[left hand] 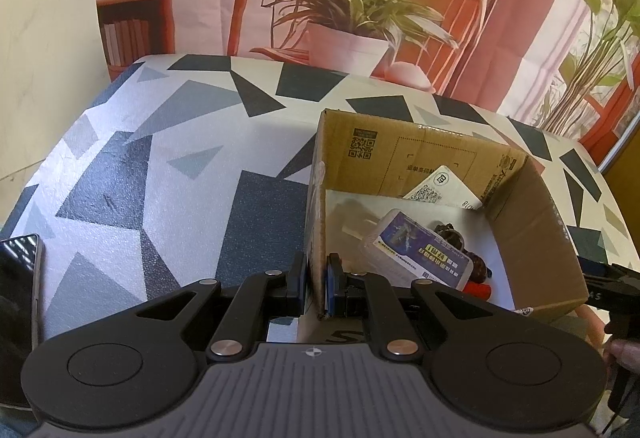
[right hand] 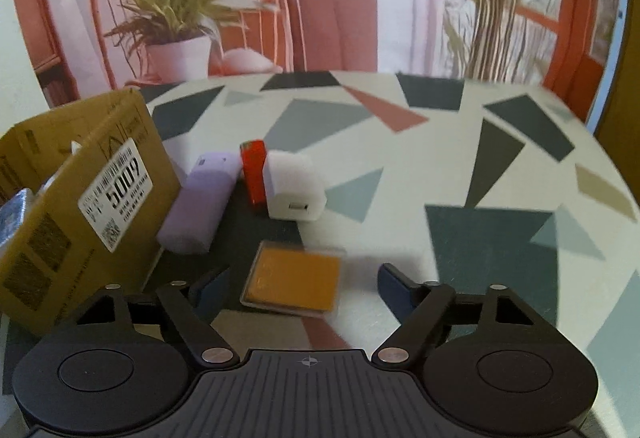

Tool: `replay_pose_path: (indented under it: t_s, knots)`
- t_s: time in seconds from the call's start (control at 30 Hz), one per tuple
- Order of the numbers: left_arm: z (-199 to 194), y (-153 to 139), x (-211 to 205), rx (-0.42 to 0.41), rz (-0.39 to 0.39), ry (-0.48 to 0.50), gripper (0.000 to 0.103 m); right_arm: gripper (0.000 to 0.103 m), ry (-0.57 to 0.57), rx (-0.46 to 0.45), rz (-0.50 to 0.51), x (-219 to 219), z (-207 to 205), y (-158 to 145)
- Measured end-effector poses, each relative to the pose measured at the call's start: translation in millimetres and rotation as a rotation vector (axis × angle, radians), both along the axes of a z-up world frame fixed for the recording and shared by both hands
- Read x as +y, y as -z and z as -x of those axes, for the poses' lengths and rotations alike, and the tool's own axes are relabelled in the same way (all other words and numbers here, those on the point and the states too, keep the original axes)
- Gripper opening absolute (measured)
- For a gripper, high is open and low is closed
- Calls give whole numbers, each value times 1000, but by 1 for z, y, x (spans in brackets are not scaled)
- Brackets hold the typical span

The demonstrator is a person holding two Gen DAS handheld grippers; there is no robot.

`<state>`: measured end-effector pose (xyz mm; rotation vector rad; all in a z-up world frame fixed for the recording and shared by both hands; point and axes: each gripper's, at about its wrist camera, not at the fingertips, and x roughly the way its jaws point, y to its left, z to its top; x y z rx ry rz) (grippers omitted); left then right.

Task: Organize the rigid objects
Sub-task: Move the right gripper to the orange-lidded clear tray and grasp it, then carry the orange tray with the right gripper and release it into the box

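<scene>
Between the nearly closed fingers of the left gripper (left hand: 317, 288) stands the near left wall of the cardboard box (left hand: 536, 238), pinched from both sides, one finger outside and one inside. Just ahead and to the right of that grip, inside the box, lie a clear case with a blue label (left hand: 420, 250), its long axis running away to the left, a dark lumpy thing beside it, a red piece at the near end, and a white card (left hand: 440, 186) leaning on the far wall. The right gripper (right hand: 302, 288) is spread wide and holds nothing; a flat orange case (right hand: 294, 282) lies on the table (right hand: 480, 158) between its fingers, apart from both. Ahead of it, slightly left, lie a purple bar (right hand: 198, 204), long axis pointing away, touching the box, a red lighter (right hand: 254, 174), also pointing away, and a white charger (right hand: 292, 186) with its port facing the gripper.
</scene>
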<state>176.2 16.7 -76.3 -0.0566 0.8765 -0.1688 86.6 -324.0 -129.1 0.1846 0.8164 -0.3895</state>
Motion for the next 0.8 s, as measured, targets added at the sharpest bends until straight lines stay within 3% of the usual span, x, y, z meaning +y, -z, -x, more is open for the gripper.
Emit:
replay_pose_path:
  t_s: [0.23,0.37,0.8]
  knots:
    - [1,0,0,-3,-4,2,11,72,2,30,90,17,-6,6]
    - [1,0,-1,-2,-4,1,11,54,-6,25,100,18,-4,4]
    - [1,0,-1,-2,-3,1,11,52,2,3,52,18,8,-2]
